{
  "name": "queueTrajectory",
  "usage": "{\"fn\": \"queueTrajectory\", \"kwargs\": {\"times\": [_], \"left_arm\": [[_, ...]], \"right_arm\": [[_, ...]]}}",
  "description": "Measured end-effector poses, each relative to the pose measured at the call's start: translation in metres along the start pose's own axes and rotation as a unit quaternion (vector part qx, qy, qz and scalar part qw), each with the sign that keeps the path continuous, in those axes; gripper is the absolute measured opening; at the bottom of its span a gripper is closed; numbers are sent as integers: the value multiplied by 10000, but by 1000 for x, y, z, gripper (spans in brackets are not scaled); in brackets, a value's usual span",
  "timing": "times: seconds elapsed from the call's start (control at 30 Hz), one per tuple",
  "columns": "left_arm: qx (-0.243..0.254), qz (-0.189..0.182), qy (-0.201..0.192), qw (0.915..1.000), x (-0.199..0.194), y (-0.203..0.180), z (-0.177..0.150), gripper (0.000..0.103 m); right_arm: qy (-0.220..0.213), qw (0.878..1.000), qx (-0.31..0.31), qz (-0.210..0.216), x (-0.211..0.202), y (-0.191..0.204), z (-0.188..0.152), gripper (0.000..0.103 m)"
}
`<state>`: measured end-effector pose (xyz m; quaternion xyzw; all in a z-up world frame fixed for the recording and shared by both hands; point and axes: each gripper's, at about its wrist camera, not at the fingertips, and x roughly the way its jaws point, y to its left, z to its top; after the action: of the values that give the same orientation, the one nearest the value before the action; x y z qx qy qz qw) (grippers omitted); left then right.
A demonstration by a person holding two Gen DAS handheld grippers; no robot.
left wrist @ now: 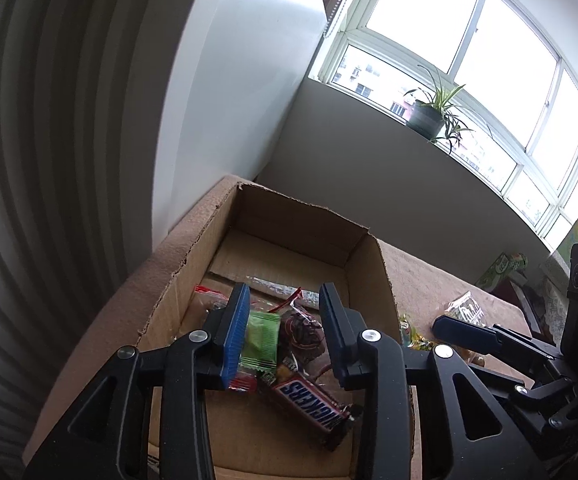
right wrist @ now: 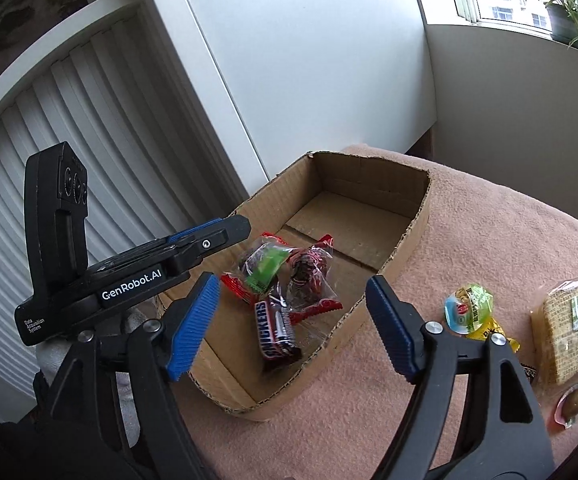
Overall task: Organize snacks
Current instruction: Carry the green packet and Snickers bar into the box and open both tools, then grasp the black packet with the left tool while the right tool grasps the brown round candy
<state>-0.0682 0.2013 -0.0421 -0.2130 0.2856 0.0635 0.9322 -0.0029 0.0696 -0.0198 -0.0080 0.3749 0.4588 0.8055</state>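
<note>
snacks (right wrist: 285,292) piled in cardboard box (right wrist: 405,248), both hand-held grippers wide, empty, left (left wrist: 283,332) above box, right (right wrist: 289,324) nearby

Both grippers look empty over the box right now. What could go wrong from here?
1. The open left hand-held gripper hangs low over the green-wrapped snack and brown Snickers bar; dipping could crush them.
2. The open right hand-held gripper straddles the brown cardboard box wall and may snag it.

— Where's my light coming from?
— Daylight through the wide white-framed window (left wrist: 449,40), blown out to glare. Fisheye bends my edges; the corners darken. Soft shadows, sharp focus.
</note>
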Motion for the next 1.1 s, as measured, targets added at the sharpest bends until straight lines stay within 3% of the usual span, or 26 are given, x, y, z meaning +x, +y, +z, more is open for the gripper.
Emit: {"fn": "queueTrajectory", "kwargs": {"times": [0.2,0.43,0.57,0.9,1.1], "left_arm": [[217,-169,-70,9996,-4,-22,6,34],[519,-529,-68,9972,0,-62,7,34],[643,-707,189,9952,14,-84,-2,34],[1223,-1179,732,9827,36,-144,-32,34],[1455,-1308,1507,9690,73,-166,-60,34]], "right_arm": [[-233,9990,260,-286,-16,-21,-1,80],[-626,9942,305,-826,-65,-52,-4,80],[-704,9867,607,-1330,-92,-88,-9,80],[-528,9732,1564,-1599,-152,-167,-55,80],[-120,9719,1688,-1639,-148,-192,-84,80]]}}
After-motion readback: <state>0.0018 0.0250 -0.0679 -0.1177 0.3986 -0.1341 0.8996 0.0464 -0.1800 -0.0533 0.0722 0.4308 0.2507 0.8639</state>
